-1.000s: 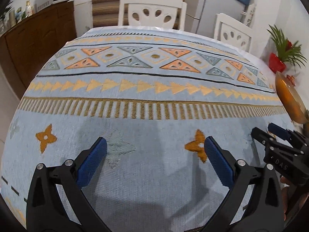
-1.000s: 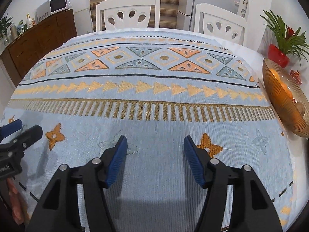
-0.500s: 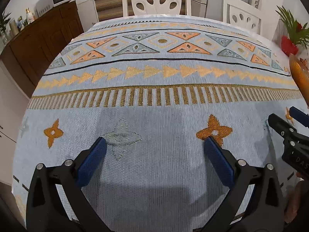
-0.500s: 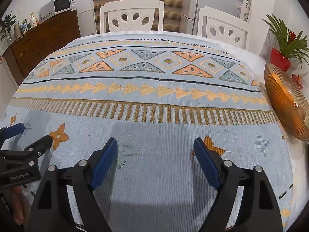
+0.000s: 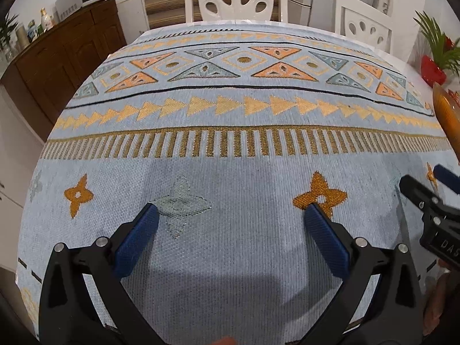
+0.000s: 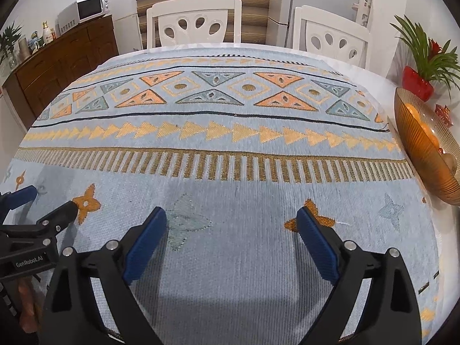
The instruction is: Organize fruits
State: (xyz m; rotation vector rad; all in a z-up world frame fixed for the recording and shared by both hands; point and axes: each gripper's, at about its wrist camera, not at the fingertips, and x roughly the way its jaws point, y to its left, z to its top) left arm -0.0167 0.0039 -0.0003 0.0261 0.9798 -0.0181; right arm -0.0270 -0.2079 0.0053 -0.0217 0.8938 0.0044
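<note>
An amber ribbed glass bowl point(image 6: 422, 146) stands at the table's right edge and holds orange fruits point(image 6: 429, 135); its rim also shows in the left wrist view point(image 5: 445, 115). My left gripper point(image 5: 230, 215) is open and empty, low over the patterned blue tablecloth point(image 5: 244, 172) near the front edge. My right gripper point(image 6: 231, 218) is open and empty, also low over the cloth, well to the left of the bowl. Each gripper shows at the edge of the other's view: the right one in the left wrist view point(image 5: 425, 189), the left one in the right wrist view point(image 6: 37, 204).
Two white chairs point(image 6: 195, 23) point(image 6: 330, 34) stand at the table's far side. A red pot with a green plant point(image 6: 417, 83) sits behind the bowl. A wooden sideboard point(image 6: 57, 66) with a microwave point(image 6: 86, 10) runs along the left wall.
Both grippers have drawn back and tilted so the table's far side shows more. The right gripper's jaws have opened wider. The left gripper stays open.
</note>
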